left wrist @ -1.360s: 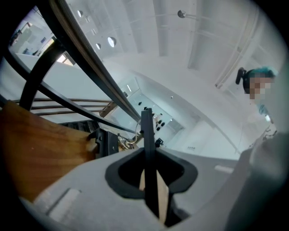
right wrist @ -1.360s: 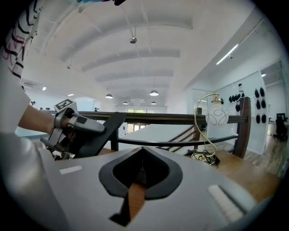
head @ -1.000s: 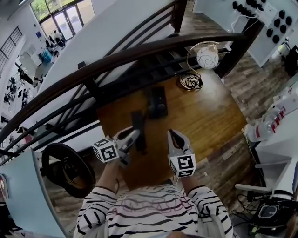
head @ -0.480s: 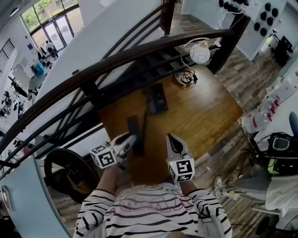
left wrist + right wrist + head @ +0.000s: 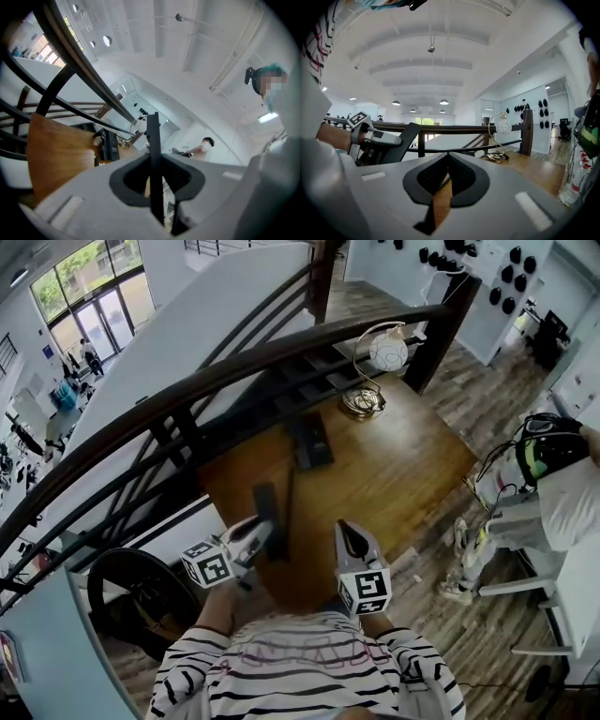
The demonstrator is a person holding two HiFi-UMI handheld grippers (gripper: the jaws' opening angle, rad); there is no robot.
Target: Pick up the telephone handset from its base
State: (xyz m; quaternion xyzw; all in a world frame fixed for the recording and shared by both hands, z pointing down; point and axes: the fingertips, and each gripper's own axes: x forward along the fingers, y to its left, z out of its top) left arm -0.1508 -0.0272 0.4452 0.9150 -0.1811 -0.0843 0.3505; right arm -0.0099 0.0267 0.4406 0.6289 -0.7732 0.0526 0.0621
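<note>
Your left gripper point(image 5: 255, 532) clamped tight on the black handset point(image 5: 266, 506), handset lifted near you, well apart from its base point(image 5: 312, 440) on the wooden table point(image 5: 403, 474), your right gripper point(image 5: 351, 538) alongside, 2 jaws pressed together on nothing

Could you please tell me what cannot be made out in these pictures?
- Handset face: it is edge-on in the left tool view and too small in the head view.
- Base cradle: too small and dark in the head view.
- Any cord between them: too fine to tell in the head view.
</note>
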